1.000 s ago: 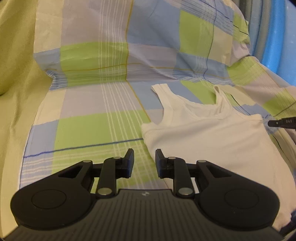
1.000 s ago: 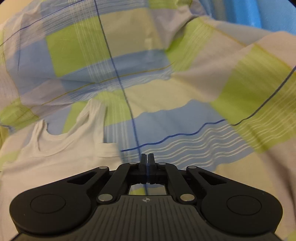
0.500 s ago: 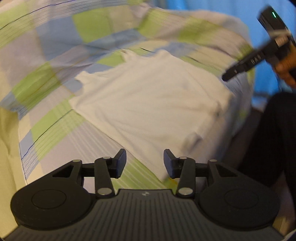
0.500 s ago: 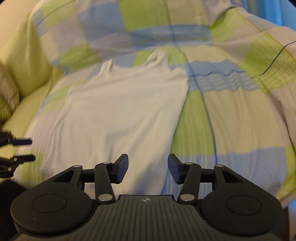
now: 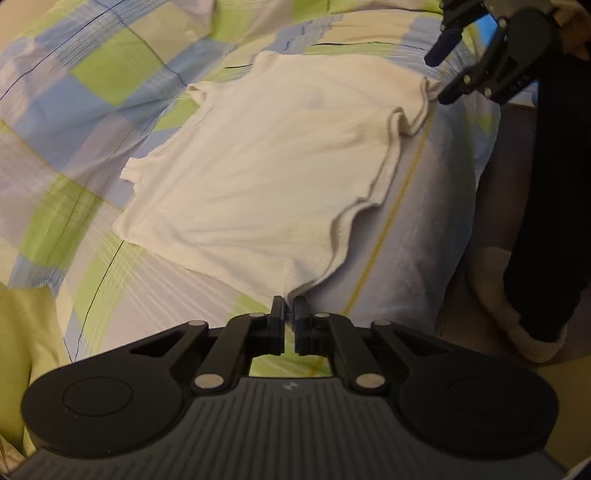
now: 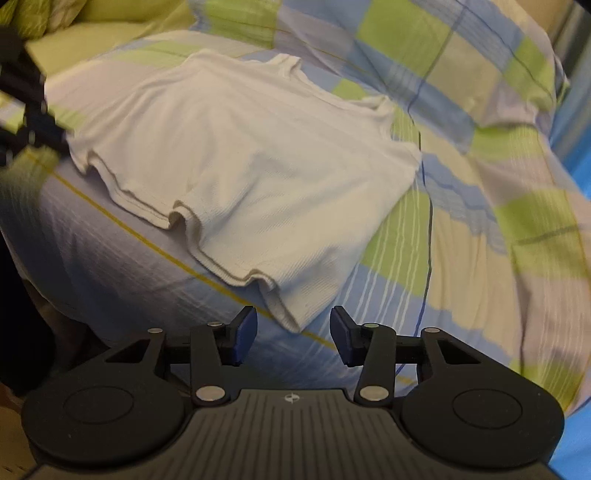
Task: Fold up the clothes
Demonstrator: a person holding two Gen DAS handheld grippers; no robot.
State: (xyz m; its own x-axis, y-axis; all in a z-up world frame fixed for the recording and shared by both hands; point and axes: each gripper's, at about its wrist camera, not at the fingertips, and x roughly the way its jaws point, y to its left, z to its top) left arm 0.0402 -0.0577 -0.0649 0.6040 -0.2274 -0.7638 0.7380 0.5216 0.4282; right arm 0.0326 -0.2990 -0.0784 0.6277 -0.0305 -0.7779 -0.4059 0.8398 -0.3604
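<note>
A white tank top lies flat on a checked bedsheet, its hem toward the bed's edge. My left gripper is shut on the near hem corner, where the cloth bunches between the fingertips. In the left wrist view my right gripper hangs at the far hem corner. From the right wrist view the tank top spreads ahead, and my right gripper stands open with that hem corner lying between its fingers, untouched. My left gripper shows blurred at the left edge by the other corner.
The person's dark trouser leg and pale sock stand beside the bed's edge on the right. A yellow-green pillow lies behind the garment. The sheet runs wide and rumpled to the right.
Both grippers swung from the shoulder end round to the hem. My left gripper closed on a hem corner. My right gripper, shut a second ago, opened and now straddles the other corner.
</note>
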